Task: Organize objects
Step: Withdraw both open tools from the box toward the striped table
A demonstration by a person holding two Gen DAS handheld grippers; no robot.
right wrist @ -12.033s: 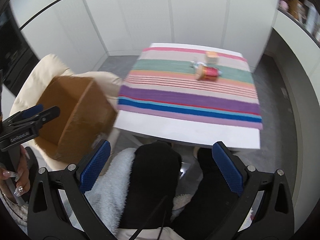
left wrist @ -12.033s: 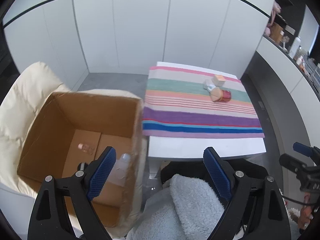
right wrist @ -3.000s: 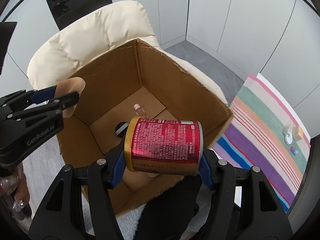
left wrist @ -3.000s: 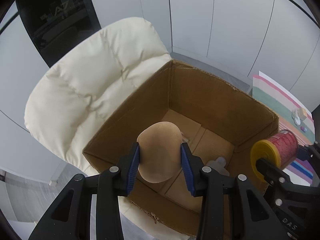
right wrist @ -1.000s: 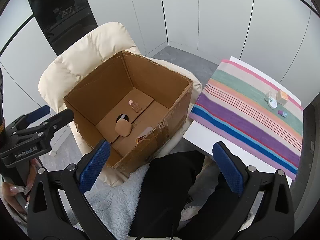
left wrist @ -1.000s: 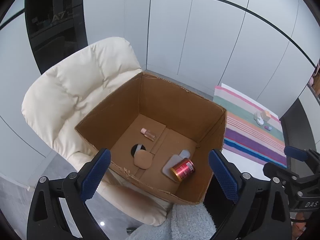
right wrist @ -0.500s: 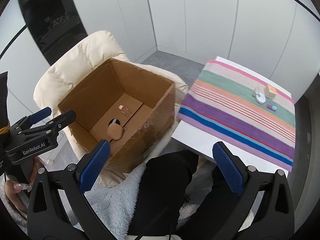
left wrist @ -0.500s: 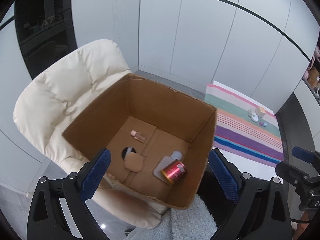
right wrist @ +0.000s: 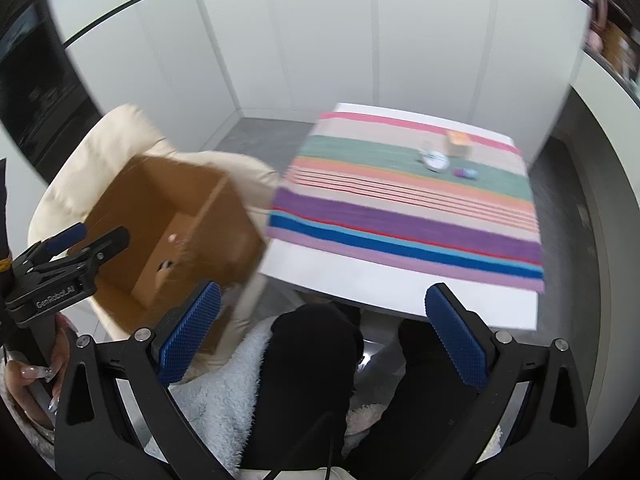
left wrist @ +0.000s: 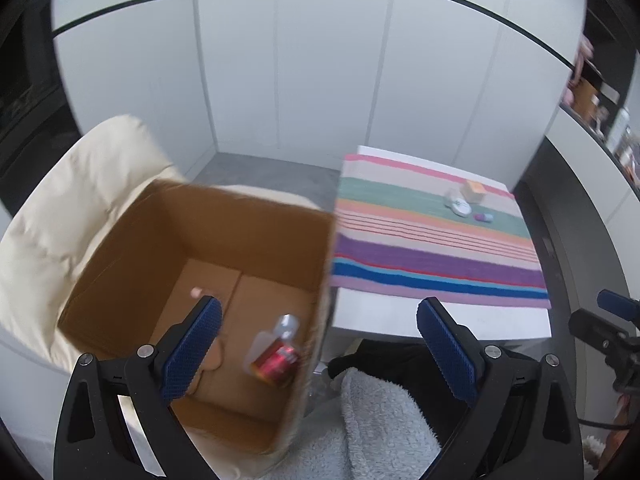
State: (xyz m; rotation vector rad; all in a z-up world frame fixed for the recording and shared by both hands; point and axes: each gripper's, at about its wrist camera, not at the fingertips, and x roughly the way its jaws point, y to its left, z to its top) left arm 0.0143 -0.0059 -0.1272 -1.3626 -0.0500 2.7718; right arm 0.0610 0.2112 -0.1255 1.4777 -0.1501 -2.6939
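Note:
A brown cardboard box [left wrist: 168, 224] sits on a cream padded chair [left wrist: 60, 208]; it also shows in the right wrist view [right wrist: 224, 216]. Inside lie a red can [left wrist: 276, 362], a clear bottle [left wrist: 286, 326] and a small pink-capped vial [left wrist: 196, 291]. On the striped cloth [left wrist: 432, 252] at the far side rest a tan cube [left wrist: 474, 191], a white round case [left wrist: 460, 206] and a small purple item [left wrist: 483, 217]; the cube [right wrist: 458, 142] also shows in the right wrist view. My left gripper [left wrist: 318, 348] and right gripper [right wrist: 320, 332] are both open and empty, above the person's lap.
The white table [right wrist: 360, 276] under the cloth stands right of the chair. White wall panels [left wrist: 320, 80] stand behind. A counter with small items [left wrist: 600, 112] runs along the far right. The person's fleece-covered lap [left wrist: 380, 420] lies below the grippers.
Both grippers have swung right from the box toward the table. Within the last three seconds the sponge and the red can were let go into the box.

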